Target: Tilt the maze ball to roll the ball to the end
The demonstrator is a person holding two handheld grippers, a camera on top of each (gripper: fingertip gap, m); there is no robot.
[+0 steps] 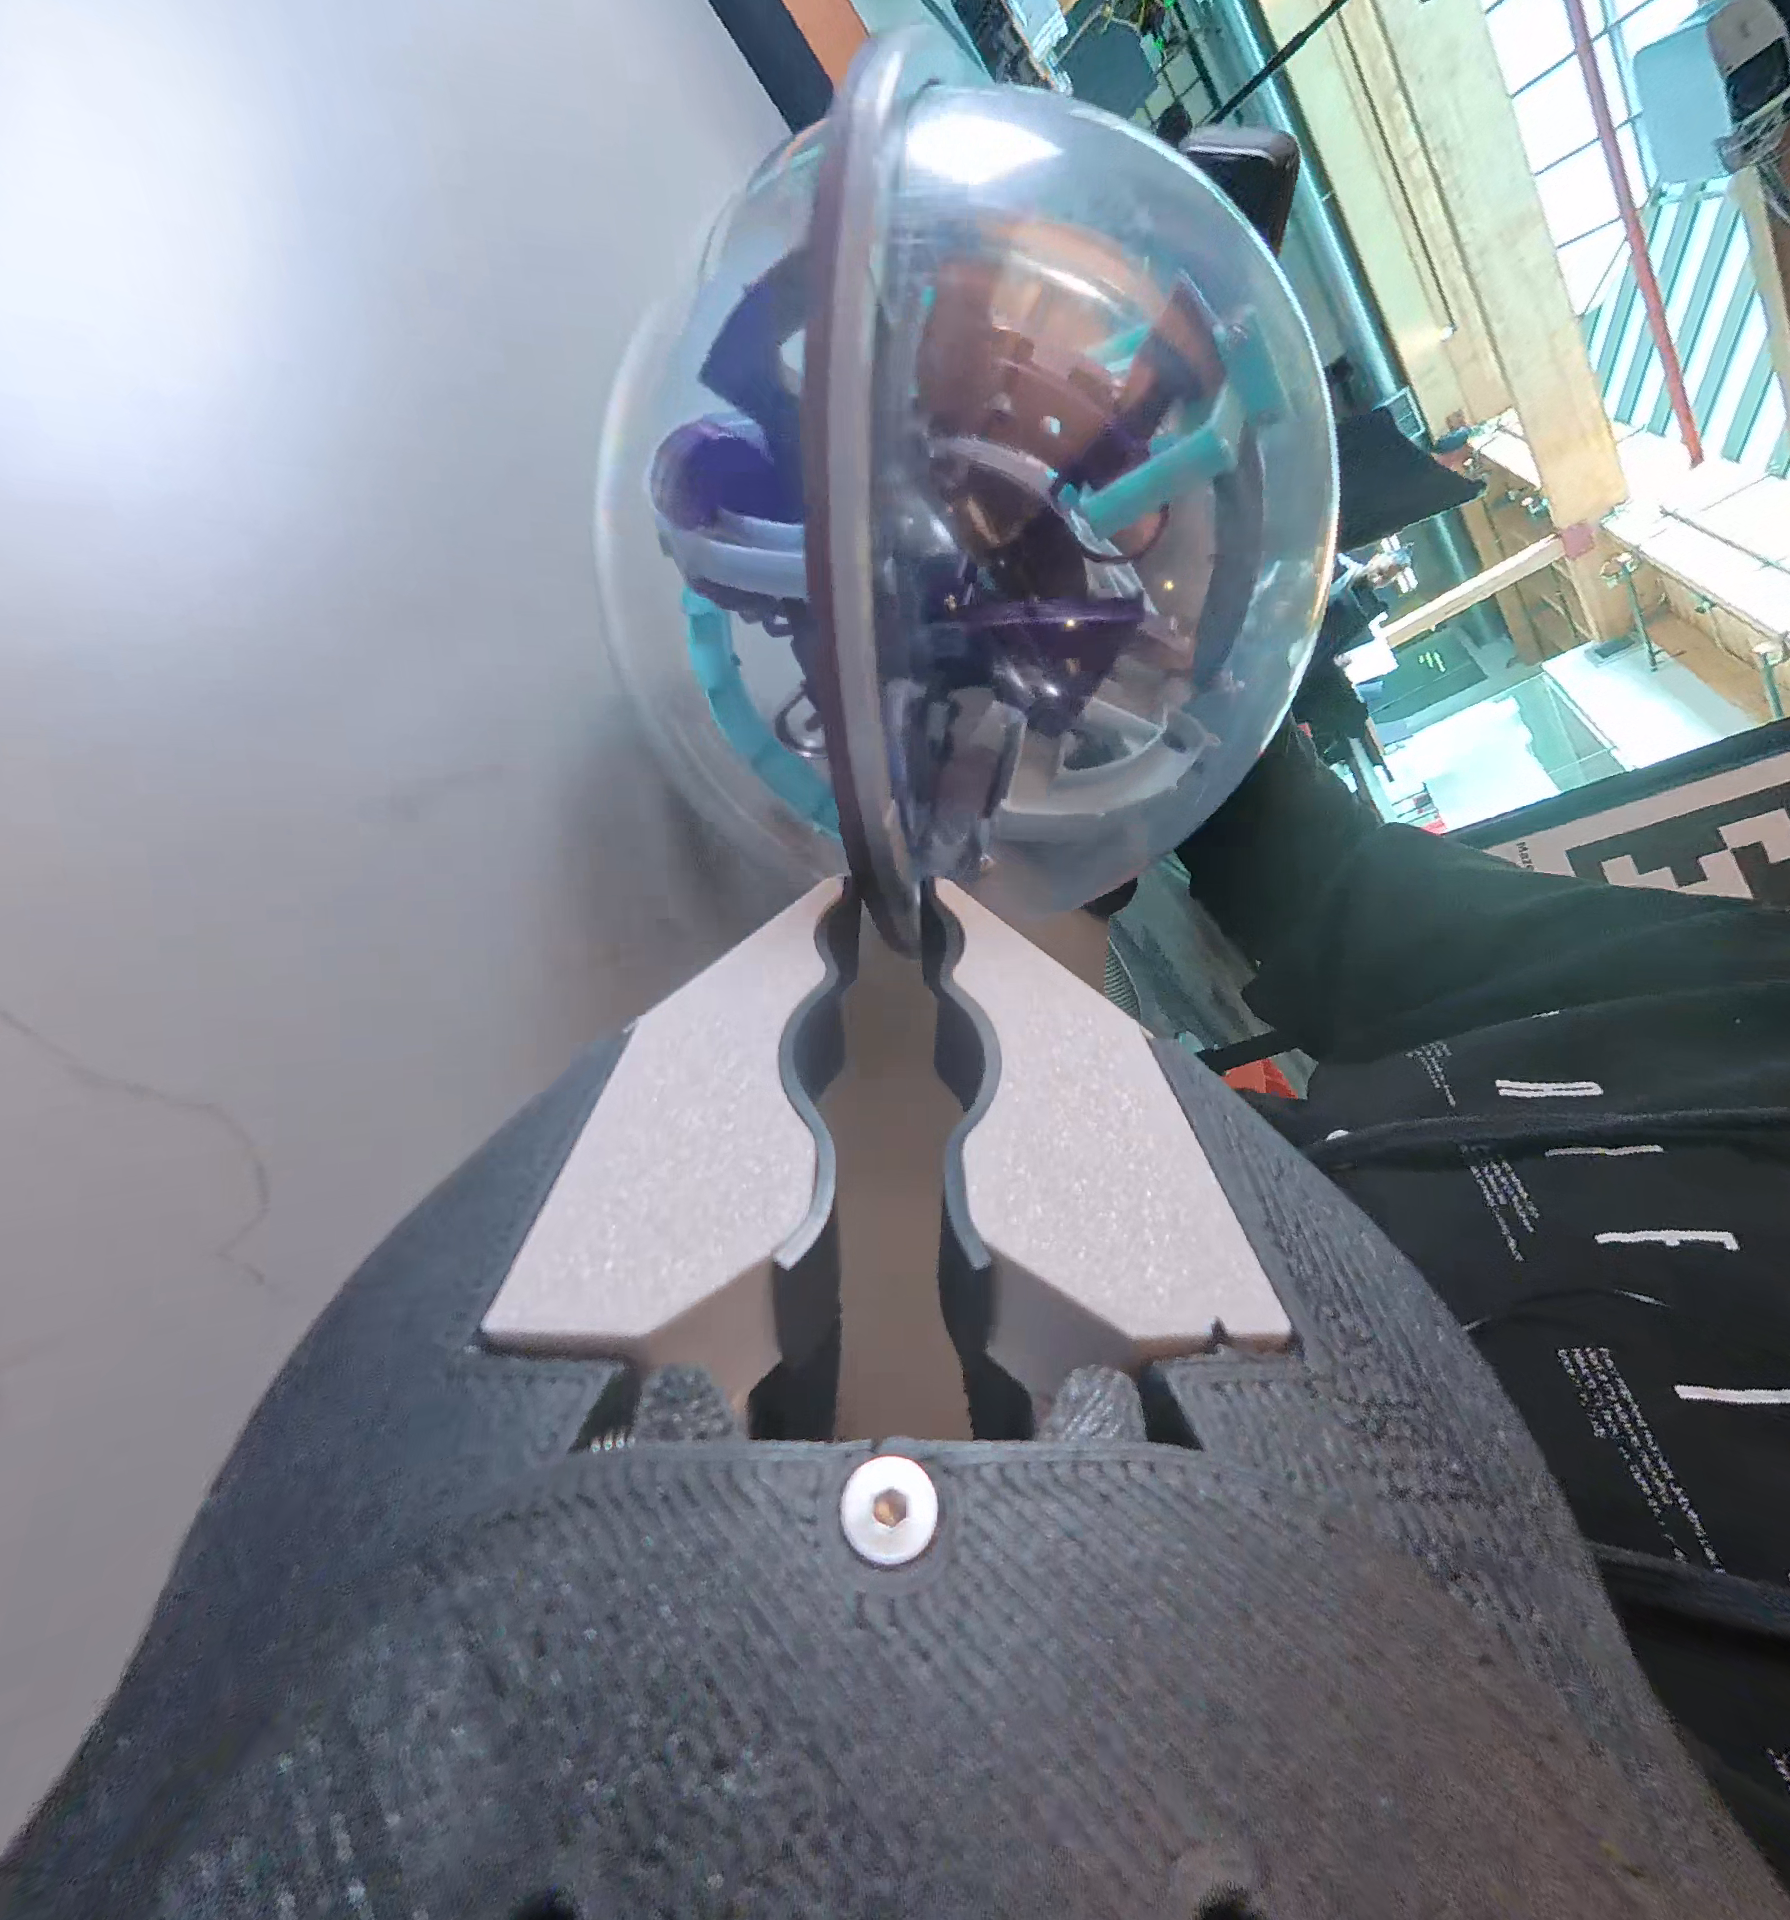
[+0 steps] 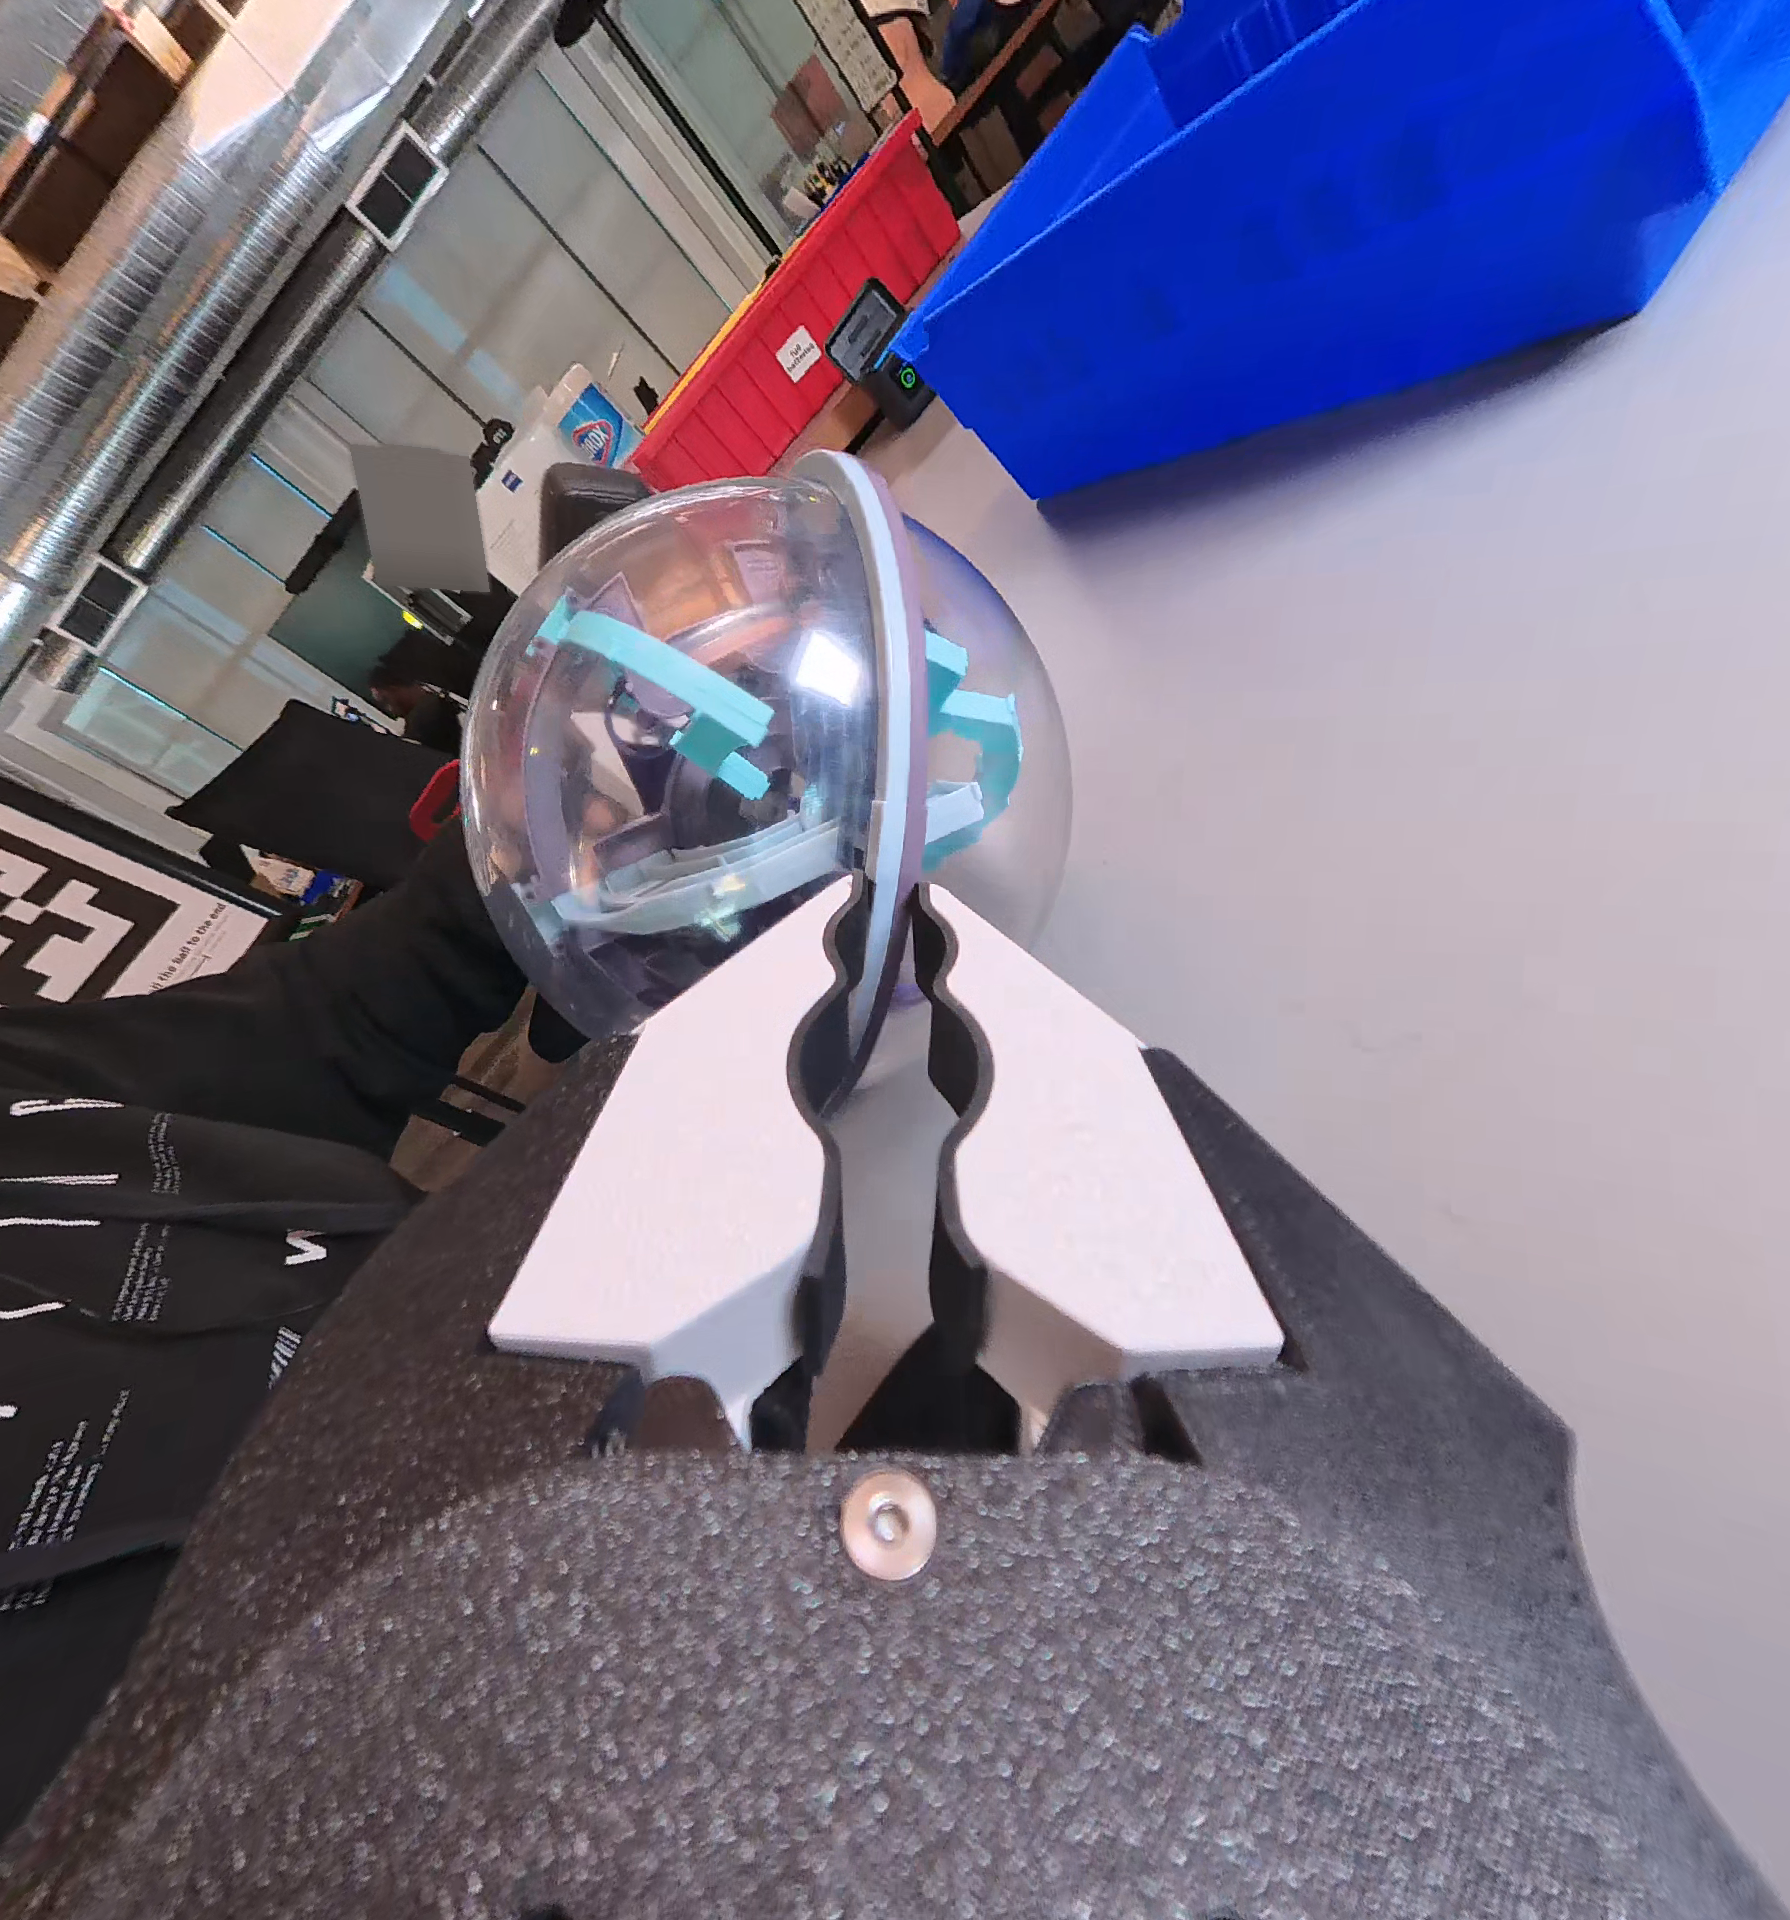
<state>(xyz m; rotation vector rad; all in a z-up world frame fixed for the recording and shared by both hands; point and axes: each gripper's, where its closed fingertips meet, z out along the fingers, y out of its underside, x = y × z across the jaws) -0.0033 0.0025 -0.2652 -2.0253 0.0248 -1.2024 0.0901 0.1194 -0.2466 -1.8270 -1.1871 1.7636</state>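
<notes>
White lettering on black garment (image 1: 1649,1299); labels on red bin (image 2: 829,343) and bottle (image 2: 590,426).

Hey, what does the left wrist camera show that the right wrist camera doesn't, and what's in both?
Only the left wrist view shows the brown and purple tracks inside the maze ball and a bare grey table.

Only the right wrist view shows the blue bins, the red bin and a small black device.

Both show the clear maze ball gripped by its rim between that view's own fingers, its teal tracks, and a black sleeve.
</notes>
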